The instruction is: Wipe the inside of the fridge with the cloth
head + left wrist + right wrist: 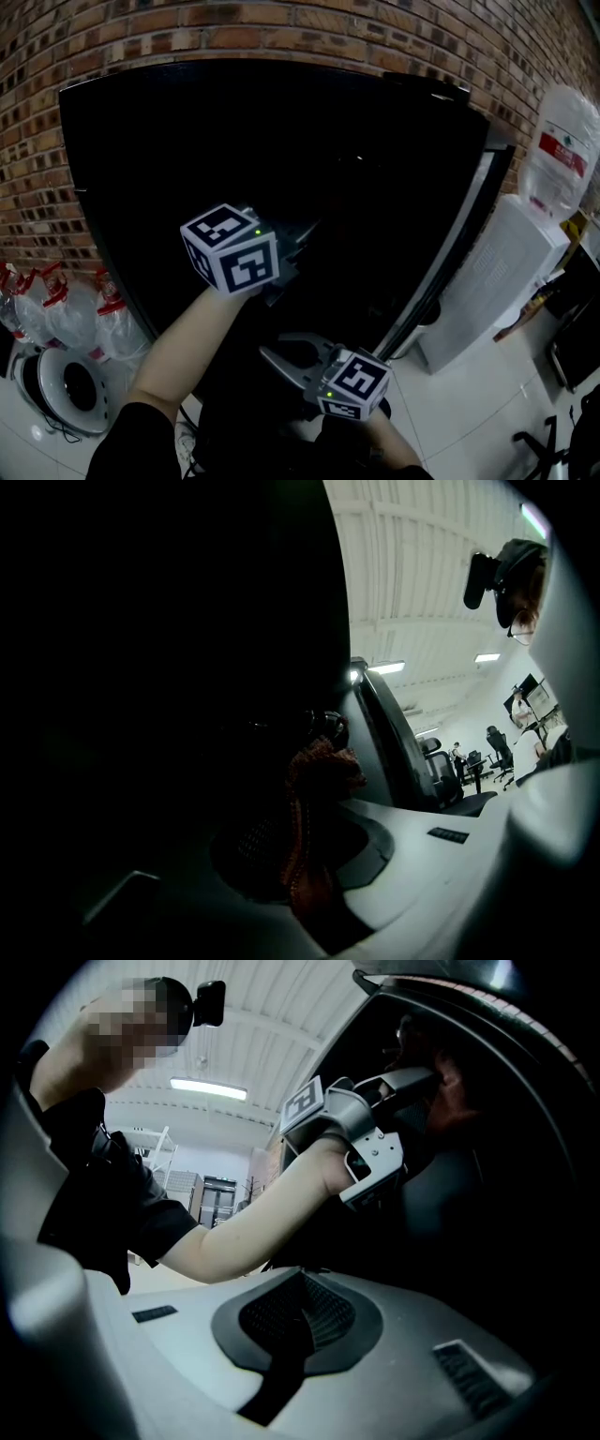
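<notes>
Right claw [286, 1344] sits nearest me, jaws together, nothing between them. Left claw [292, 246] is clamped on the red cloth [317, 775], deep in the dark fridge [375, 169].

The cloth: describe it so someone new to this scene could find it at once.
Start at the big black fridge against the brick wall. The left claw reaches into its dark inside. The cloth is the rust-red knitted bunch pinched between that claw's jaws, the only coloured, soft thing among black and grey.
</notes>
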`<state>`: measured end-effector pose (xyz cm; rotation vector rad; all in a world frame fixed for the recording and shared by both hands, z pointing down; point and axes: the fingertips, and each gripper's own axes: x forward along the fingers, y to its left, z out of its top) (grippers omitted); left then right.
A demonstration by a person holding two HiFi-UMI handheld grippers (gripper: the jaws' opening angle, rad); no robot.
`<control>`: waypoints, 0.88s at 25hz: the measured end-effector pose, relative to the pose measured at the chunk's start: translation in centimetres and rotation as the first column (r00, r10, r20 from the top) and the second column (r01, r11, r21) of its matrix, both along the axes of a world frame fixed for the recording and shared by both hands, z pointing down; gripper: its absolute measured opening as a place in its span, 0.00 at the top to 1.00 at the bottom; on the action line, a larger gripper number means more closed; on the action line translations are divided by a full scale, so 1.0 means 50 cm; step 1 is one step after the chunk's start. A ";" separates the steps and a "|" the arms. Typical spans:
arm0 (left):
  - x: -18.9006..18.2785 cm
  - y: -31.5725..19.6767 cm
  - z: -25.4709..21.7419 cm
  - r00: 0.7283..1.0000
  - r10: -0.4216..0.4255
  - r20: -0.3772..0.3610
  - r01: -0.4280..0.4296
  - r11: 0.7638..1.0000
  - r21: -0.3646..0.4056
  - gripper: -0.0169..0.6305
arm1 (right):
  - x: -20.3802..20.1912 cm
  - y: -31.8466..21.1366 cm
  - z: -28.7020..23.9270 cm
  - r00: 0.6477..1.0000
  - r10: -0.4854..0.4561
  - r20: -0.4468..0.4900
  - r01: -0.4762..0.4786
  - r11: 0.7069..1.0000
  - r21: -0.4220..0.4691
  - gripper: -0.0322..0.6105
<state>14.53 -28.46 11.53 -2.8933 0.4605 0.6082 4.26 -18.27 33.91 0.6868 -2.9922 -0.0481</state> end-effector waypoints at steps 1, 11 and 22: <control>0.000 -0.007 -0.002 1.000 -0.017 0.002 0.017 1.000 0.010 0.90 | 0.001 -0.002 0.002 1.000 0.000 -0.002 0.000 1.000 0.001 0.95; -0.014 -0.104 0.001 0.985 -0.164 -0.044 0.166 0.986 0.031 0.90 | 0.009 -0.008 0.006 1.000 0.014 -0.011 -0.014 1.000 -0.010 0.94; -0.024 -0.198 0.003 0.975 -0.206 -0.083 0.203 0.978 -0.040 0.90 | 0.004 -0.029 0.009 0.998 0.031 -0.048 -0.032 0.999 -0.009 0.95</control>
